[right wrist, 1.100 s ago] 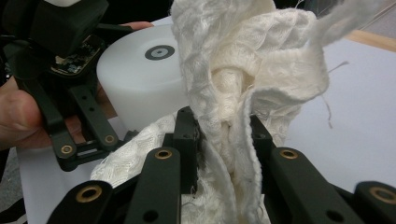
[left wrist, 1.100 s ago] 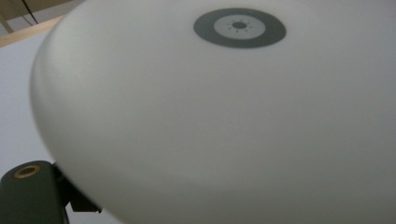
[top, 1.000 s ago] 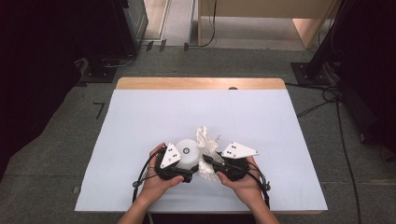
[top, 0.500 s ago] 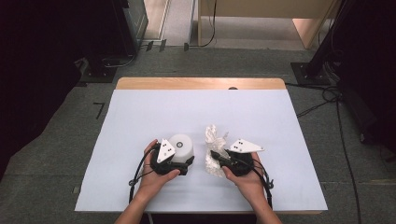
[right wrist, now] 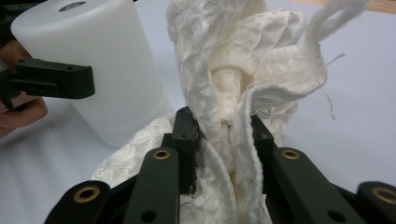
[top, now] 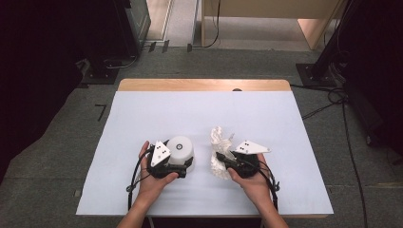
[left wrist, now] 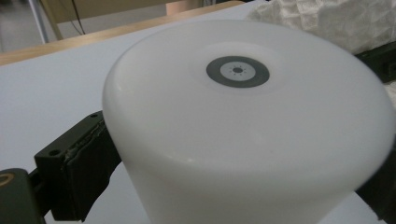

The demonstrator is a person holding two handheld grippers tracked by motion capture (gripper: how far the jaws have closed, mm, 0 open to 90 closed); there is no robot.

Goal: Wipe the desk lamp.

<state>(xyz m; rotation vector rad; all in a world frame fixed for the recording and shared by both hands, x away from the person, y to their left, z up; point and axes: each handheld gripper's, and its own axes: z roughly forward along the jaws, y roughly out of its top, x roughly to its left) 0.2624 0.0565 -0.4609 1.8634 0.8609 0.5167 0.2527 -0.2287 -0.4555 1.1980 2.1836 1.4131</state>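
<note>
A white plastic cylinder (top: 180,148) with a grey ring mark on its top stands on the white-covered table (top: 190,114), left of centre. My left gripper (top: 182,160) is shut on its lower side; one black finger (left wrist: 74,168) presses its wall in the left gripper view, where the cylinder (left wrist: 243,130) looms close. A crumpled white knitted cloth (top: 217,145) sits just to the right. My right gripper (top: 224,158) is shut on it, with the bunched cloth (right wrist: 243,70) rising between the jaws (right wrist: 223,126). The right gripper view also takes in the cylinder (right wrist: 107,56).
A wooden table edge (top: 204,84) runs along the far side. Dark equipment and cables lie on the grey floor around the table. A gap of bare white sheet separates cylinder and cloth.
The two grippers have drawn apart: the left one carried the cylinder a little left, the right one pulled the cloth to the right. Both have been almost still for the last half second.
</note>
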